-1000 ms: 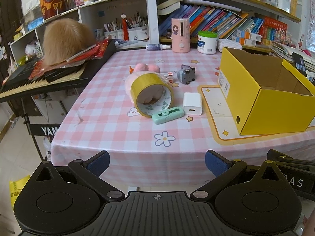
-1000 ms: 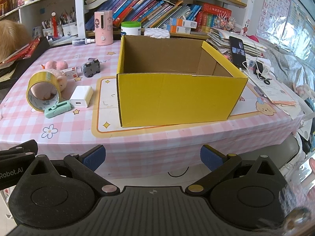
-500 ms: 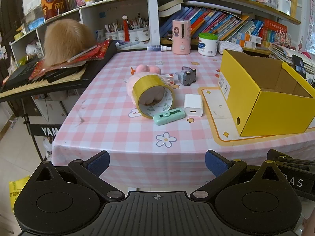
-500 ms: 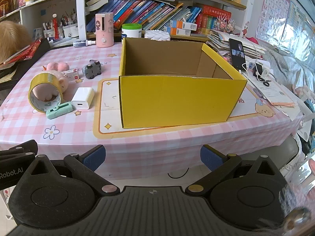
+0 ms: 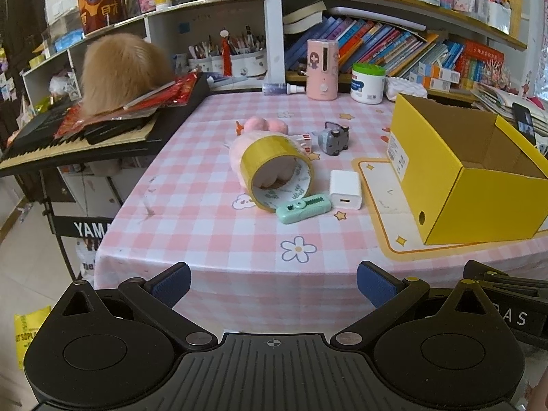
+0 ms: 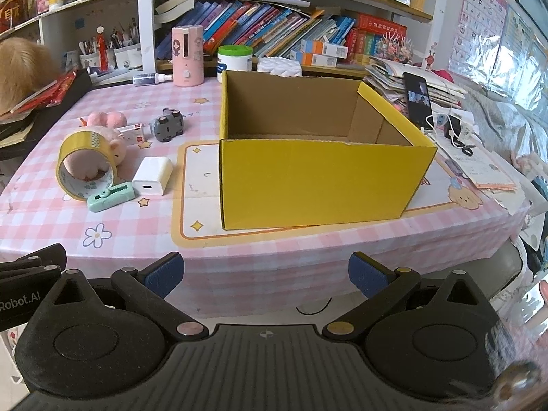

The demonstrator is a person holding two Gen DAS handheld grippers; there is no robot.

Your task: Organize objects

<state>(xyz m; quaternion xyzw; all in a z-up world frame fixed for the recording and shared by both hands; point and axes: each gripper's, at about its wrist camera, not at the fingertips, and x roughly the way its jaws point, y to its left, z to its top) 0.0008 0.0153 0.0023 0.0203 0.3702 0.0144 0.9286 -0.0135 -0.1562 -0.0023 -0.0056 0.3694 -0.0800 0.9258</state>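
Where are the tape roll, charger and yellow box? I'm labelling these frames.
tape roll [image 5: 270, 152], left wrist view, on its yellow outer band
charger [image 5: 345, 188], left wrist view, on its white top face
yellow box [image 6: 318, 181], right wrist view, on its near wall

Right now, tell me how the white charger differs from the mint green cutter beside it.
The charger is white, blocky and squarish; the cutter is mint green, long and slim. The charger shows a port on its near face; the cutter shows a toothed slider on top. The charger sits nearer the yellow box. Both lie flat on the checked tablecloth, outside the box.
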